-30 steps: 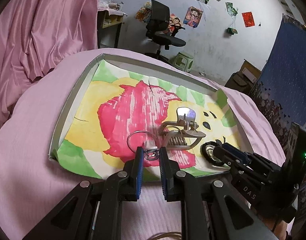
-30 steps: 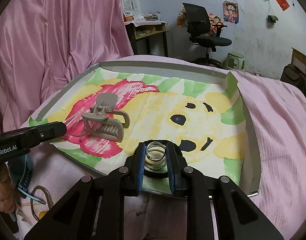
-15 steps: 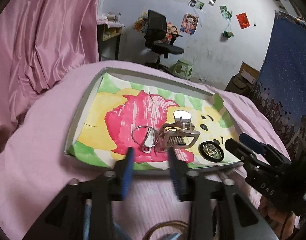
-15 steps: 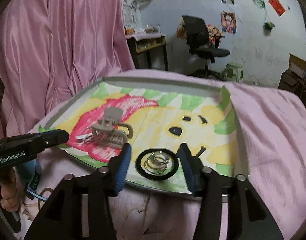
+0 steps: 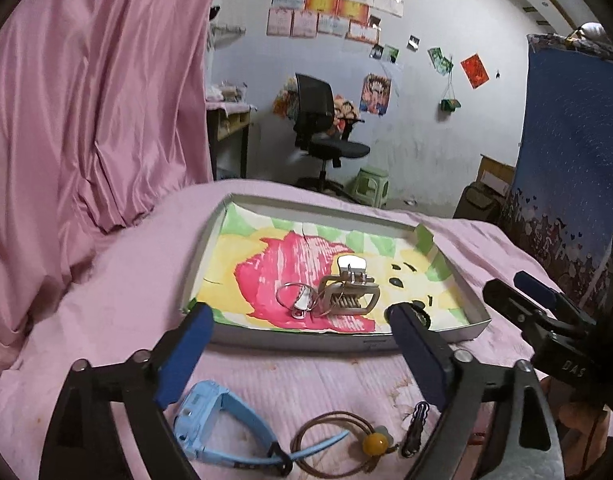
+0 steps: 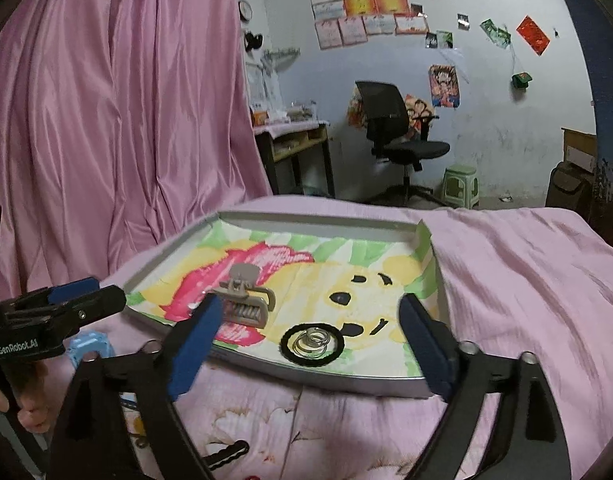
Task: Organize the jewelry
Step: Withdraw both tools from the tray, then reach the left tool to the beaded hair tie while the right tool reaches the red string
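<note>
Both drops are judged done. The left gripper [image 5: 302, 344] is seen with jaws opening wide and nothing between them; the key ring [image 5: 296, 300] it carried is left lying in the tray [image 5: 306, 340], near the front edge, touching the hair clip [image 5: 348, 294] on the pink patch.

The right gripper [image 6: 310, 344] is likewise opening and empty. The black ring [image 6: 311, 343] with its clear coil inside is left flat in the tray, close to the front edge, right of the hair clip.

Against the frame a second ago: jaws then pinched on the key ring and on the coil; now both are released and both grippers are drawn back and raised, so the tray's front wall is fully shown.

Three pieces are counted in the tray. Outside it, on the bed [image 5: 118, 320] before the tray's front edge, are still left: a blue watch [image 5: 210, 424], a cord bracelet with amber bead [image 5: 346, 446], a dark clip [image 5: 414, 428]. The task is judged unfinished; these are expected to be fetched next.
</note>
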Motion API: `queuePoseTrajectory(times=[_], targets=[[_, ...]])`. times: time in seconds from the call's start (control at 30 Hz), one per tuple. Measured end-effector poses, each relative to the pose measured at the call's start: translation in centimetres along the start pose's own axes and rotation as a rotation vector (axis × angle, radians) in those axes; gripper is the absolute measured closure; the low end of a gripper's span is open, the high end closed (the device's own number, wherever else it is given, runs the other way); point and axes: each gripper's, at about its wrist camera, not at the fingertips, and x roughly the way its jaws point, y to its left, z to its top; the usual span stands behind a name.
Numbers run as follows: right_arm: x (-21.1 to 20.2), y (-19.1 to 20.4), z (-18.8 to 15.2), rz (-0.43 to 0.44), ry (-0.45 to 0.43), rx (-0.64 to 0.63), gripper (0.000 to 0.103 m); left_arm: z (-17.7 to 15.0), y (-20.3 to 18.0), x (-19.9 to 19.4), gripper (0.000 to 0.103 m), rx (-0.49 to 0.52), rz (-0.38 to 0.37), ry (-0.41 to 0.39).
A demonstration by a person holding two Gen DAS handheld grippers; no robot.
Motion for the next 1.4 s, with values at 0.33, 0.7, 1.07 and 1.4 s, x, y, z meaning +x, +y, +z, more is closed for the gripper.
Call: queuePoseTrajectory(times=[0.33,0.7,1.07,1.4], targets=[[-4.2,0.2,-1.1,0.021,-0.061,-0.021,0.001,-1.2,-0.5,-4.1,0.000,0.010,0.008,-0.081],[-7.9,0.5,-2.8,0.043,-0.071,-0.053,0.001,-3.6,-1.0,-7.2,0.000,0.052,0.029,-0.071],[-10.3,0.4,-5.0,0.029,-0.022,-0.112,0.001,-6.0,-1.0,-8.3,0.000,0.060,0.037,-0.002],[-9.9,-0.2,-6.0,0.017,0.053,-0.104,0.001,-7.0,-0.7,-6.7,0.000,0.072,0.020,0.100]])
